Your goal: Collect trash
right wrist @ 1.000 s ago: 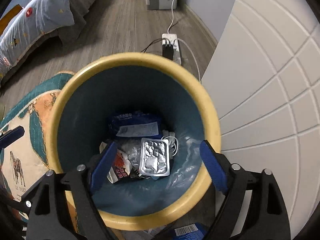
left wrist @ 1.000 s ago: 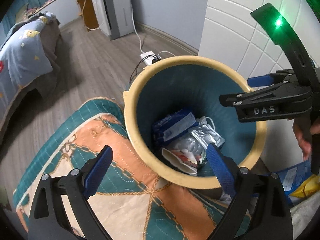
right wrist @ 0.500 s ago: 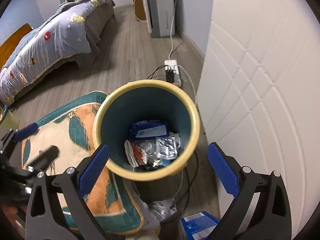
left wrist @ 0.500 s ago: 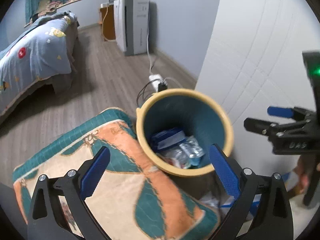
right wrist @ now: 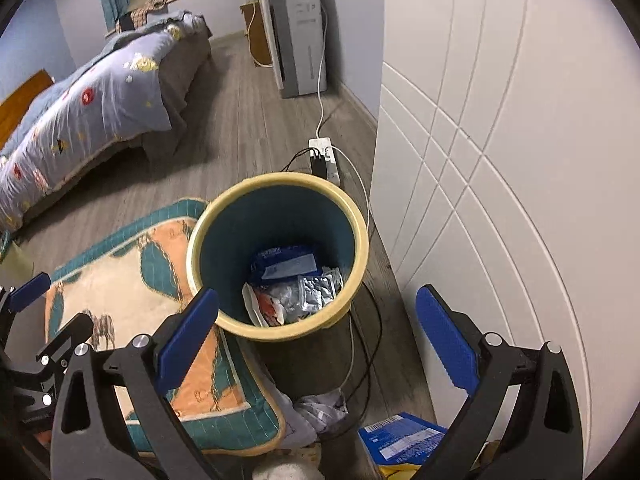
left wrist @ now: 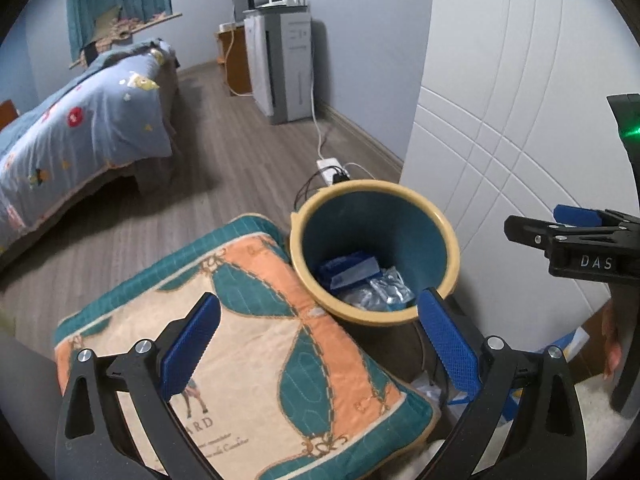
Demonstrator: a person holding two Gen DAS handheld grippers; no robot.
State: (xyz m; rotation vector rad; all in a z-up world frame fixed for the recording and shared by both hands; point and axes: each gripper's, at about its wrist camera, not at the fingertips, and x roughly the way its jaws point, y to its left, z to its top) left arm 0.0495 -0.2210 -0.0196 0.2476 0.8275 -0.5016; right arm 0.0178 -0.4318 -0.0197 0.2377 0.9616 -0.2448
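A round bin [left wrist: 444, 240] [right wrist: 360, 248], teal inside with a yellow rim, stands on the floor by a white panelled door. In it lie a blue packet [right wrist: 286, 266], a silver foil pack [right wrist: 318, 290] and a red-and-white wrapper [right wrist: 268, 306]. My left gripper [left wrist: 320, 346] hangs open above the cushion and the bin's near rim, nothing between its blue pads. My right gripper [right wrist: 316, 338] is open too, above the bin's near side, empty. From the left wrist view the right gripper shows at the right edge [left wrist: 576, 240].
A teal-and-orange cushion [left wrist: 248, 344] [right wrist: 132, 292] leans against the bin's left. A blue packet [right wrist: 404, 440] and crumpled grey wrapper [right wrist: 324, 410] lie on the floor near cables. A power strip [right wrist: 324, 156], a bed [left wrist: 80, 136] and a grey appliance [left wrist: 284, 68] stand farther off.
Both grippers have risen and pulled back from the bin, which now looks smaller and farther. The trash stays in the bin. Both stay open and empty.
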